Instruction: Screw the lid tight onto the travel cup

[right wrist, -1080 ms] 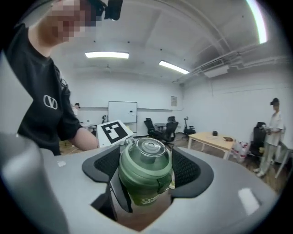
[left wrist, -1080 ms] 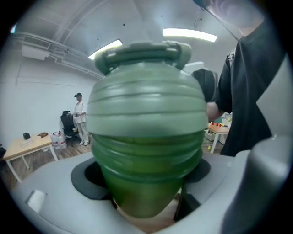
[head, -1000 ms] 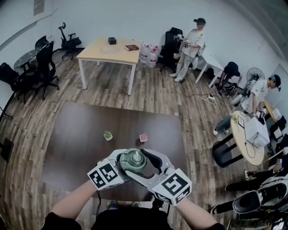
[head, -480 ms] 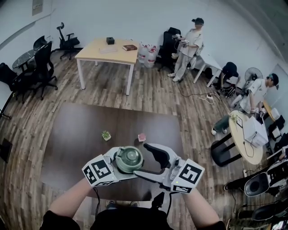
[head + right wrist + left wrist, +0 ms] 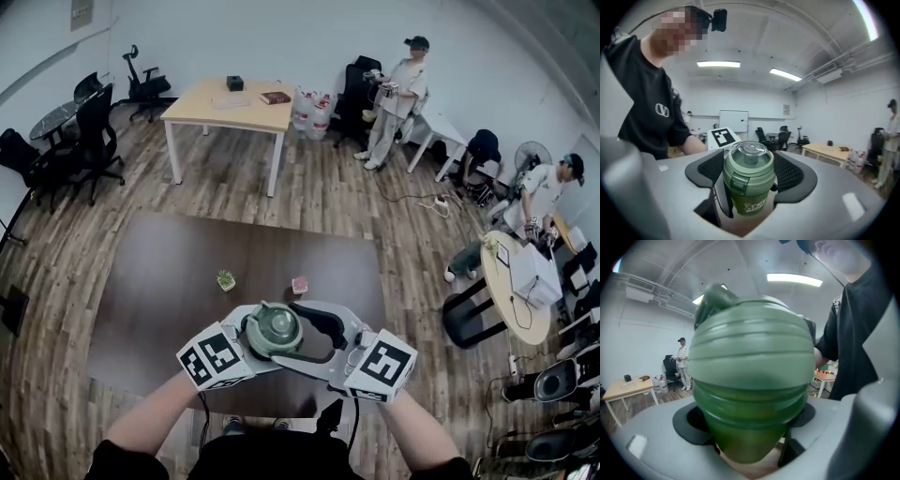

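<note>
The right gripper [image 5: 749, 176] has swung back in toward the travel cup [image 5: 749, 206] since a moment ago. Its jaws have just been closing, with the lid [image 5: 749, 161] between them. Now its black pads [image 5: 710, 169] lie against the two sides of the green lid. The left gripper [image 5: 750, 448] has stayed where it was. Its jaws are clamped on the green body of the cup, lower down. The cup stands upright in the air above the desk [image 5: 159, 281], and the lid sits on top of it.

In the head view the two grippers meet at the cup, one from each side. The left marker cube [image 5: 216, 361] and the right marker cube [image 5: 382, 366] sit just behind the jaws. The bare left forearm [image 5: 150, 422] and right forearm [image 5: 412, 436] come up from the bottom edge.

The desk is dark brown. A small potted plant [image 5: 225, 280] and a small pink thing [image 5: 299, 285] stand on it, apart from each other and beyond the cup. The floor [image 5: 319, 197] is wood. Farther back are a pale desk [image 5: 230, 108], black office chairs [image 5: 94, 141] and big water bottles [image 5: 309, 112]. One person [image 5: 394, 98] stands by the white wall. Another person [image 5: 539, 192] sits at the right, near a round table [image 5: 511, 305].
</note>
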Demonstrator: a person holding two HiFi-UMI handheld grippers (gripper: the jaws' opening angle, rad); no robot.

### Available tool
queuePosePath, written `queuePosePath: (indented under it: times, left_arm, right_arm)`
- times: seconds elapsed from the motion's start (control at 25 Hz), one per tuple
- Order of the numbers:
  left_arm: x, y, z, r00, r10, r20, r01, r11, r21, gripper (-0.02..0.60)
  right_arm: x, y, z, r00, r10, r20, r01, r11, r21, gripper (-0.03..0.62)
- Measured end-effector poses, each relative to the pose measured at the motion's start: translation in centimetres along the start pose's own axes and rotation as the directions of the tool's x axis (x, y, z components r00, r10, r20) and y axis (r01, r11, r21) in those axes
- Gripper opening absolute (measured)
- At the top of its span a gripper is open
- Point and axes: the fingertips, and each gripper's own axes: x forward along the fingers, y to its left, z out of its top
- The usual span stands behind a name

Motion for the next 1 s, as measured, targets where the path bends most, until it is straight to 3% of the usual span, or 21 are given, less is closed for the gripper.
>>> queuePosePath:
  times: [0.08,0.2,0.28,0.36,0.48,0.56,0.64,0.72,0.84,0.92,1.0]
  left_arm:
    - [0.1,0.9,-0.4,0.999,0.052,-0.009,-0.052,0.998,-0.020,0.413]
    - [0.6,1.6,-1.0,0.994,0.104,-0.033,-0.105,0.994,-0.028,0.413]
    - [1.0,1.6,-1.0,0.994,0.110,-0.030,-0.111,0.993,-0.035,0.414]
    - [1.1,1.5,-1.0,0.995,0.097,-0.016,-0.098,0.994,-0.047,0.414]
    - [0.7,1.3,-0.8,0.999,0.048,0.022,-0.047,0.996,-0.074,0.414]
    - [0.3,0.9,-0.3,0.999,0.000,0.048,0.003,0.997,-0.078,0.414]
    - [-0.1,0.0,0.2,0.997,-0.059,0.058,0.062,0.996,-0.056,0.414]
    - [-0.4,-1.1,0.6,0.991,-0.123,0.053,0.124,0.992,-0.022,0.414]
    - [-0.4,-2.7,0.7,0.982,-0.186,0.025,0.186,0.982,0.028,0.414]
    - [-0.4,-2.8,0.9,0.983,-0.184,0.025,0.184,0.983,0.027,0.414]
    - [-0.6,-2.1,1.3,0.989,-0.145,0.035,0.144,0.989,0.013,0.414]
  right_arm:
    - [0.4,-0.6,-0.3,0.985,-0.171,-0.010,0.171,0.983,0.065,0.351]
    - [0.6,-1.3,-1.1,0.912,-0.403,-0.076,0.410,0.901,0.141,0.350]
    - [0.5,-1.4,-1.3,0.866,-0.490,-0.102,0.500,0.852,0.157,0.350]
    - [0.5,-1.4,-1.4,0.861,-0.499,-0.102,0.509,0.847,0.152,0.351]
    - [0.5,-0.9,-1.1,0.914,-0.401,-0.060,0.405,0.911,0.078,0.353]
    - [-0.2,-0.1,0.1,0.963,-0.271,0.015,0.271,0.963,0.020,0.359]
    - [-1.0,0.7,0.8,0.993,-0.098,0.069,0.097,0.995,0.010,0.365]
    - [-1.3,1.0,0.5,0.997,0.047,0.063,-0.046,0.999,-0.017,0.365]
    - [-1.3,1.6,-0.2,0.983,0.179,0.028,-0.178,0.983,-0.048,0.389]
    - [-1.3,1.7,-0.1,0.974,0.222,0.040,-0.220,0.975,-0.039,0.394]
    - [-1.0,1.2,0.1,0.978,0.201,0.059,-0.200,0.979,-0.030,0.391]
